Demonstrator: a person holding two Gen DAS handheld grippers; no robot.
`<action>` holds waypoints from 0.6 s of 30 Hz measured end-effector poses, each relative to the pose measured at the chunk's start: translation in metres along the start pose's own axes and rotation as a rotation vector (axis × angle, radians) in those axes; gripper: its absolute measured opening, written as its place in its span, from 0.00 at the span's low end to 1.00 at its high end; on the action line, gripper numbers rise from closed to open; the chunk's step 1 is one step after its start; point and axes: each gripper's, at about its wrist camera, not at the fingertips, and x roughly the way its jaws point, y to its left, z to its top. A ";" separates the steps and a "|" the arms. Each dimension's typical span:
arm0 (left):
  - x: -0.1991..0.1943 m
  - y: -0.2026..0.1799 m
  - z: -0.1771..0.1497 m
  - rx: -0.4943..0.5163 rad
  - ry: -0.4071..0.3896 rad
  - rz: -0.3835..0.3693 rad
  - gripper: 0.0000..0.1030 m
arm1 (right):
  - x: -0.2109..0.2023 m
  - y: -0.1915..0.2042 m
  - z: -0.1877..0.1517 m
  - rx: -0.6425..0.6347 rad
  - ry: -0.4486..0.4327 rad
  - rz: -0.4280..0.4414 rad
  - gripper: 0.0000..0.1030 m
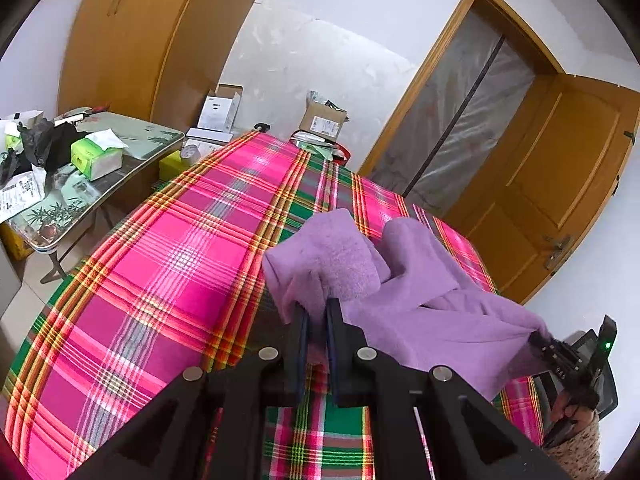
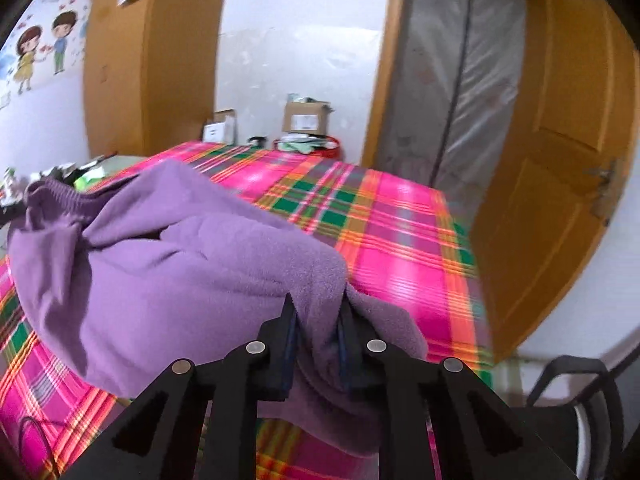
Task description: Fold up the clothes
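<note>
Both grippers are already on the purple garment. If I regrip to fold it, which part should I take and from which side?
Take the ribbed waistband edge of the purple garment, coming in from the near side of the plaid bed. It is a firm, straight hem, easier to pinch than the bunched fleece now clamped in the left gripper and the right gripper. The rest hangs in loose folds, so any corner is a guess.

A bed under a pink-and-green plaid sheet carries a rumpled purple garment.
</note>
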 end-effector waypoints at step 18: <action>0.006 0.026 -0.049 -0.100 0.104 -0.004 0.09 | -0.007 -0.028 -0.025 0.076 0.136 -0.063 0.27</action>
